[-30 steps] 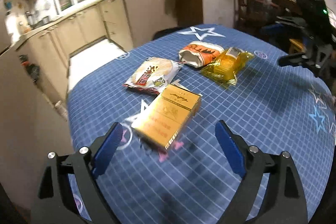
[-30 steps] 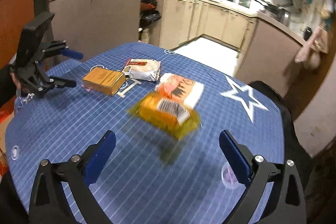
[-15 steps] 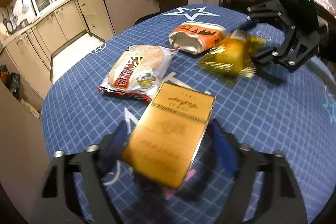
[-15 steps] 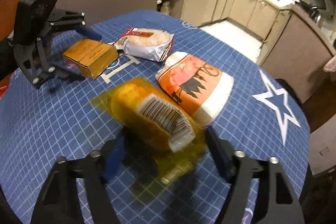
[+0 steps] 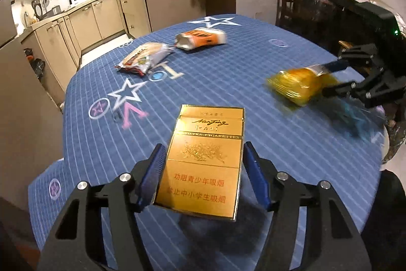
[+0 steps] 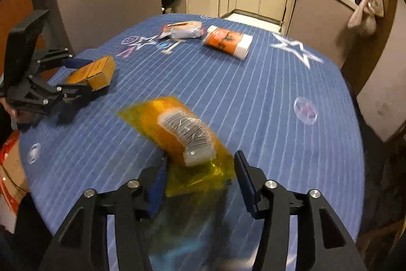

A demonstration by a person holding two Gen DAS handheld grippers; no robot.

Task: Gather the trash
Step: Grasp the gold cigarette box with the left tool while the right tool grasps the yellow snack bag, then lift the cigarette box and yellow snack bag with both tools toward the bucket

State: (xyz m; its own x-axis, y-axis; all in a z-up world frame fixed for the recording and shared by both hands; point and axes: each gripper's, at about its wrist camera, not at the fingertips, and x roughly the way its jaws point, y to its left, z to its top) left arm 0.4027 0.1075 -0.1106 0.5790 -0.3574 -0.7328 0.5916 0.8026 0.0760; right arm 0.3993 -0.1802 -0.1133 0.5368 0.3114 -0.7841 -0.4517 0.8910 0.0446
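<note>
Gold cigarette box (image 5: 203, 164) is sitting lifted between the left gripper (image 5: 203, 177) blue pads, jaws closing on its long sides, probably so the flat face stays up and it won't slip. Right gripper (image 6: 200, 182) is carrying the yellow wrapper (image 6: 182, 134) off the blue table (image 6: 279, 98); jaws opening slightly, left pad touching film, right pad looks clear. Two more packets, red-white one (image 5: 144, 57) and orange one (image 5: 200, 38), are lying far side, still to collect.

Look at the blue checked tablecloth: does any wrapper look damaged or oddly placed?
Yes. The orange-and-white snack packet lies on its side, one end torn open and gaping. The flat round-cracker packet beside it lies askew; whether it is opened is unclear.
</note>
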